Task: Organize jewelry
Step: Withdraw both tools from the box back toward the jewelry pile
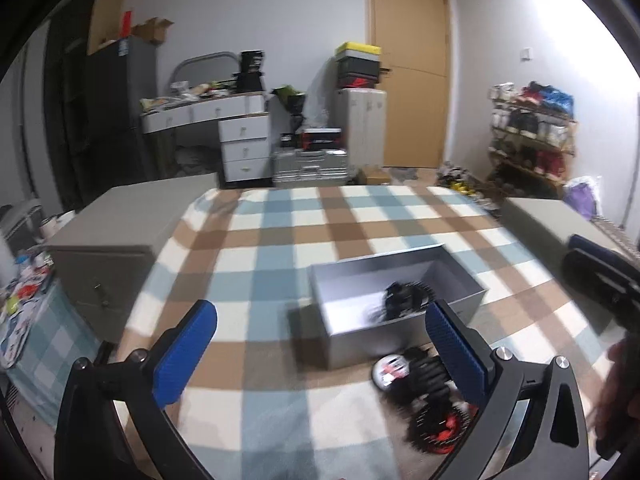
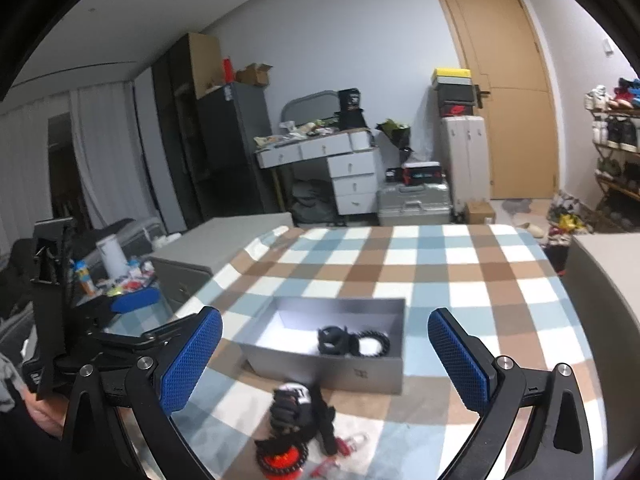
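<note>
An open grey box (image 1: 360,350) stands on the checked blanket (image 1: 280,240), with black bracelets (image 1: 404,300) lying inside. A loose pile of black and red jewelry (image 1: 424,392) lies on the blanket just in front of the box. My left gripper (image 1: 322,320) is open, nothing between its blue pads, the pile beside its right finger. In the right wrist view the box (image 2: 320,372), the bracelets (image 2: 352,342) and the pile (image 2: 296,420) sit between the wide-open fingers of my right gripper (image 2: 324,320), which touches none of them.
Grey cabinets flank the blanket on the left (image 1: 108,248) and right (image 1: 552,216). A cluttered side table (image 2: 116,280) stands at the left. Beyond the far edge are a white drawer desk (image 2: 352,176), metal cases (image 2: 412,204) and a shoe rack (image 1: 532,132).
</note>
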`<state>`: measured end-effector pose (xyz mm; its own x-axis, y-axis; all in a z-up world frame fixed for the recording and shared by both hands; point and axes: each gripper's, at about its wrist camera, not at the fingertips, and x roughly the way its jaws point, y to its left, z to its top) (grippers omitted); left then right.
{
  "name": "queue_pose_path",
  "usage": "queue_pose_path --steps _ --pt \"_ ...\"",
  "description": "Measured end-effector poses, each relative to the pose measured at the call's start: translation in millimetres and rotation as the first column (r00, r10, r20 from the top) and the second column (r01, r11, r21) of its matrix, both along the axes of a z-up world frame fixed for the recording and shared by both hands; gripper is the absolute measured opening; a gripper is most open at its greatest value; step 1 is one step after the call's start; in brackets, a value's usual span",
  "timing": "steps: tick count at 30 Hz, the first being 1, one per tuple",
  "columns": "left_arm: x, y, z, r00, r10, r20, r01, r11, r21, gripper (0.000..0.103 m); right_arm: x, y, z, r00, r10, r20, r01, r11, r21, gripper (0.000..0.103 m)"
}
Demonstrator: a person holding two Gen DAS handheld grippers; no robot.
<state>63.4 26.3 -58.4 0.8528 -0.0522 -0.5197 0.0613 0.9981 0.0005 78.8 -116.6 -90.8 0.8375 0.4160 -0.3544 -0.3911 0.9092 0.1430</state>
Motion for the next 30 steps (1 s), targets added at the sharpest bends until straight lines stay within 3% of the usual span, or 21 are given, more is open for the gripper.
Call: queue_pose_path --steps 5,11,19,24,30 --pt "-9 6 -19 0.998 -0.009 -0.057 0.008 1.000 -0.030 0.102 -7 -2 -19 0.999 -0.006 -0.049 0.005 1.000 -0.021 0.103" --pt "-17 -6 -42 0.983 -0.115 -0.142 0.102 0.991 -0.091 0.102 -13 -6 -42 0.995 -0.007 -0.095 0.005 1.000 -0.028 0.103" --pt "-17 -35 -66 0.939 -0.252 -0.235 0.232 0.967 -0.107 0.102 -17 -23 -65 0.985 -0.081 -0.155 0.068 0.994 -0.086 0.103" --pt "-14 -49 -72 0.908 -0.314 -0.278 0.285 0.948 -0.142 0.102 -15 -34 -77 0.973 -0.085 -0.214 0.075 0.996 -0.054 0.103" --pt "-6 -64 -75 0.876 -0.369 -0.310 0.346 0.929 -0.129 0.101 -17 -40 -79 0.974 -0.086 -0.211 0.079 0.996 -0.041 0.103"
